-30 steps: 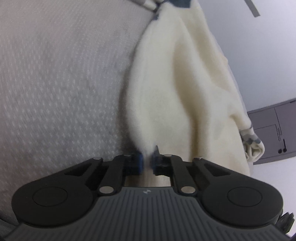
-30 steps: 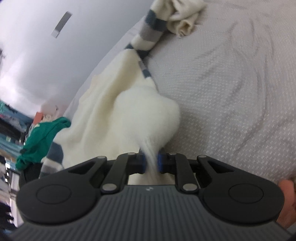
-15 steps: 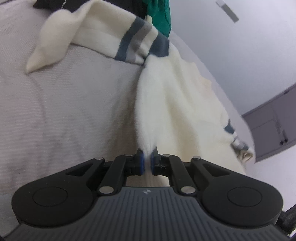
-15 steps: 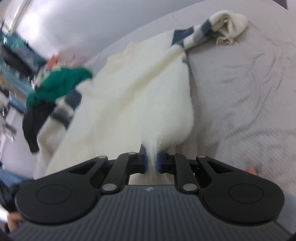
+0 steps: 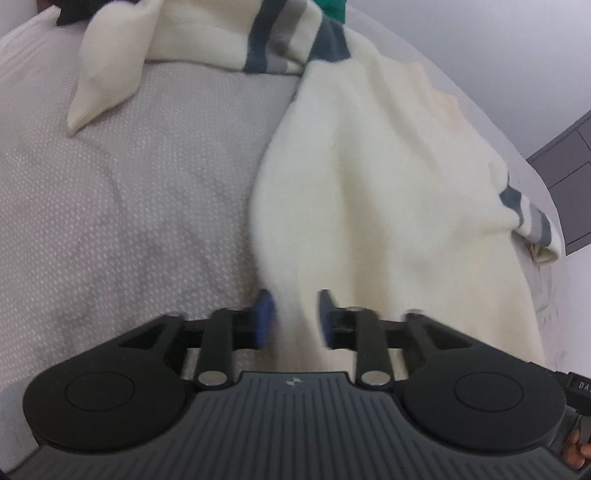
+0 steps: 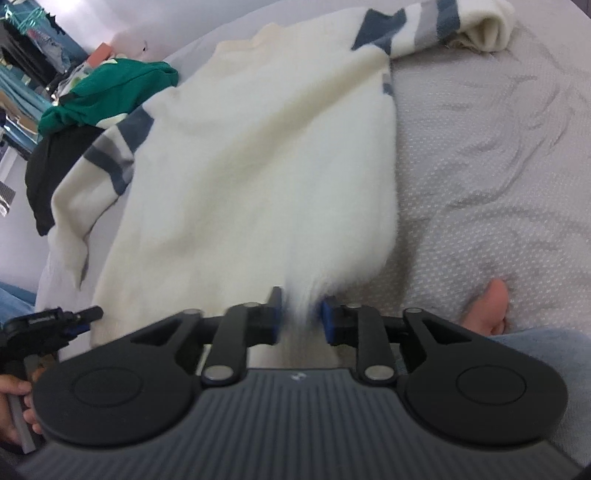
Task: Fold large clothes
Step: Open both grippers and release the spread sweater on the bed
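- While both sets of jaws were opening, the left gripper [image 5: 293,314] and the right gripper [image 6: 299,314] each had a fluffy bottom corner of the cream sweater [image 6: 258,155] slipping out between narrow-set pads, no longer pinched.
- Laid on the grey bedspread [image 6: 480,166], the sweater ran lengthwise away from the person, hem nearest, neckline at the far end.
- Its striped left sleeve [image 6: 107,158] trailed out to one side, and the right sleeve [image 6: 443,26] lay bunched at the far corner.
- I judged the hem might drop crooked or rumpled if one corner snagged on a pad.
- The left sleeve lay close to the green garment [image 6: 110,92] and a black one [image 6: 48,173], so a later fold could drag those along.
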A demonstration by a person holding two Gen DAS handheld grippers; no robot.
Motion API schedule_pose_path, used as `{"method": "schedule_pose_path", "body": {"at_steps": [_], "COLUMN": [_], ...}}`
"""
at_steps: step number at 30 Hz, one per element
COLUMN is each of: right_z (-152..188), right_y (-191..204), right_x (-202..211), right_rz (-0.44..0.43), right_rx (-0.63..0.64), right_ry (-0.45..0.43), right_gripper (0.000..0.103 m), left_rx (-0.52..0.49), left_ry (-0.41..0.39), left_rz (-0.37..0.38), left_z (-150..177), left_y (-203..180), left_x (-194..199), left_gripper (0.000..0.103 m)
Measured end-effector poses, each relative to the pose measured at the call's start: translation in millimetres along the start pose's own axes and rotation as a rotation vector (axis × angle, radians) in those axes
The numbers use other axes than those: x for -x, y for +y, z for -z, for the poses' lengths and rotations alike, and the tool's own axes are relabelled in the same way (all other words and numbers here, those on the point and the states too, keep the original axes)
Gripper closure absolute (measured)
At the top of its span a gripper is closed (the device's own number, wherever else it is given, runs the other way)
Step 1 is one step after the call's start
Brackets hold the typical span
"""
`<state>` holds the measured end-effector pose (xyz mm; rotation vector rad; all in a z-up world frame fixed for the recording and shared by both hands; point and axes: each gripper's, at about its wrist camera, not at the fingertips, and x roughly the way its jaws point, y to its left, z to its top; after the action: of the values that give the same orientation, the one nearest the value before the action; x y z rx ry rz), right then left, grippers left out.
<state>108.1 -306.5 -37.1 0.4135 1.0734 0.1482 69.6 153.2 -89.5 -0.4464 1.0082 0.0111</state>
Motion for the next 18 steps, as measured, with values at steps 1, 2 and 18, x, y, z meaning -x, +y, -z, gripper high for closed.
{"method": "schedule_pose_path", "body": {"at_steps": [1, 2, 18], "right_z": [-1, -2, -38], "right_y": [0, 0, 55], "right_x": [3, 7, 48], "right_rz": [0.004, 0.011, -0.07], "right_rx": [-0.001, 0.001, 0.245], "right_ry": [-0.002, -0.013, -0.461], "right_gripper": [0.05, 0.042, 0.032], "left_rx": [-0.02, -0.039, -0.257], "left_ry": [-0.028, -0.059, -0.382], "left_rz": [-0.006, -0.009, 0.101], "left_z": [0, 0, -16], "left_y": [-3, -7, -127], "left_x": [6, 13, 47], "left_gripper": [0.057, 0.055, 0.048]}}
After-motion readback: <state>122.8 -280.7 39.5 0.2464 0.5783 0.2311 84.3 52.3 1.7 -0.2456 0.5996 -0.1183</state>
